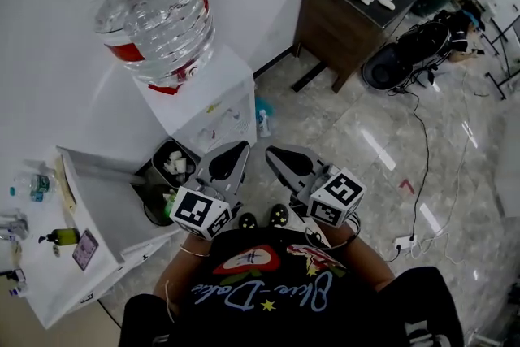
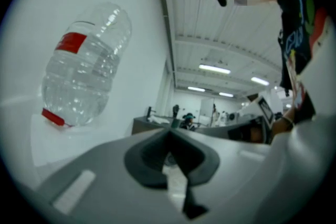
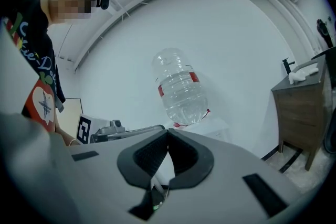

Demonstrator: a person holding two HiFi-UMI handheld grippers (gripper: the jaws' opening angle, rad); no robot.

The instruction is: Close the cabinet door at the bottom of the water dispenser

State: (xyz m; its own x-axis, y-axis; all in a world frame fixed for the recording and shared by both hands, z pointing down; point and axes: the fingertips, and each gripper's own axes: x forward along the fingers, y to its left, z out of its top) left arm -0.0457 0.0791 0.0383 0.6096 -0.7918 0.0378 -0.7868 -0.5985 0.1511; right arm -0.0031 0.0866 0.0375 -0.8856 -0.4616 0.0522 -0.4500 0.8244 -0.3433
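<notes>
Grey left gripper (image 1: pixel 240 149) and right gripper (image 1: pixel 271 151), both jaws closed and empty, near white water dispenser (image 1: pixel 213 106) bearing clear inverted bottle (image 1: pixel 154 8).

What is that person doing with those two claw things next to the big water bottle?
A person stands facing the water dispenser, which has a big bottle on top, and holds a claw in each hand. The left claw and the right claw are both shut and empty. They are held low in front of the body and touch nothing. The dispenser's bottom door can't be seen from here, and nothing is being pushed yet.
</notes>
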